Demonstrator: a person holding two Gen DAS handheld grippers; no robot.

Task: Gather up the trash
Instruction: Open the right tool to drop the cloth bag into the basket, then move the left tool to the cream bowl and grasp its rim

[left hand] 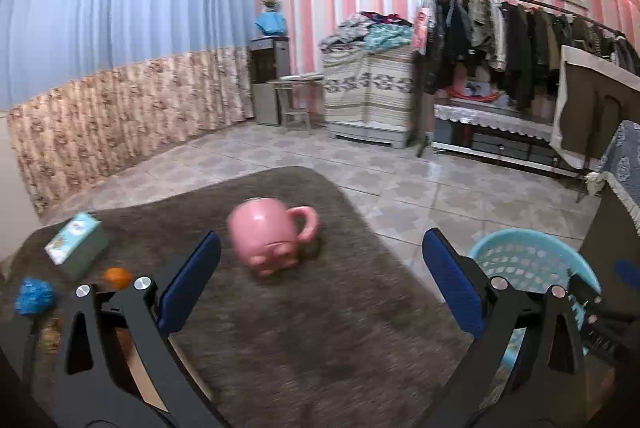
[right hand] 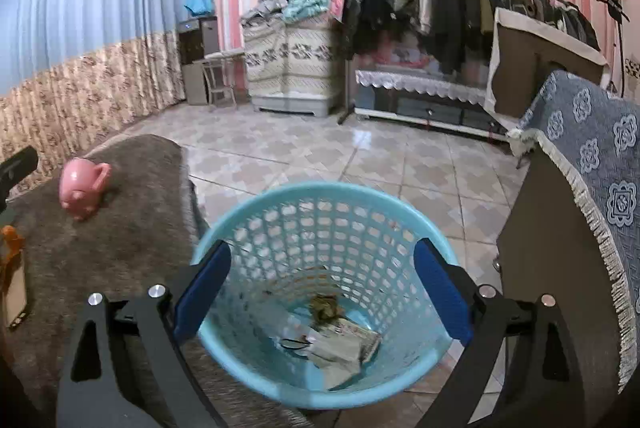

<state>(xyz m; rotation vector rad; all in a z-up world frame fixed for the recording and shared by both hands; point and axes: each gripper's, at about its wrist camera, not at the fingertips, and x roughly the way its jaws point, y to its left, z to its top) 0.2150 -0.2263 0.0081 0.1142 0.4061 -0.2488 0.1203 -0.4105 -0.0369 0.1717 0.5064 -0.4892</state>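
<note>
1. Trash: a blue wad (left hand: 34,295) and an orange bit (left hand: 119,276) sit at the tabletop's (left hand: 320,328) left edge, near the tissue box (left hand: 76,243). Some paper is already in the bin (right hand: 320,394).
2. Left tongs (left hand: 320,268) are spread wide and empty, aimed at the mug (left hand: 270,234), which probably isn't trash.
3. Right tongs (right hand: 322,286) hover gaping over the bin, nothing held.
4. I'd swing the left tongs over to the wad, straddle it, then squeeze gently.

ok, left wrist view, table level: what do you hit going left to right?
Crumpled blue wrapper → teal tissue box → small orange fruit → tipped pink pig-shaped ceramic mug → light-blue perforated plastic basket, which sits off the grey-covered table.
</note>
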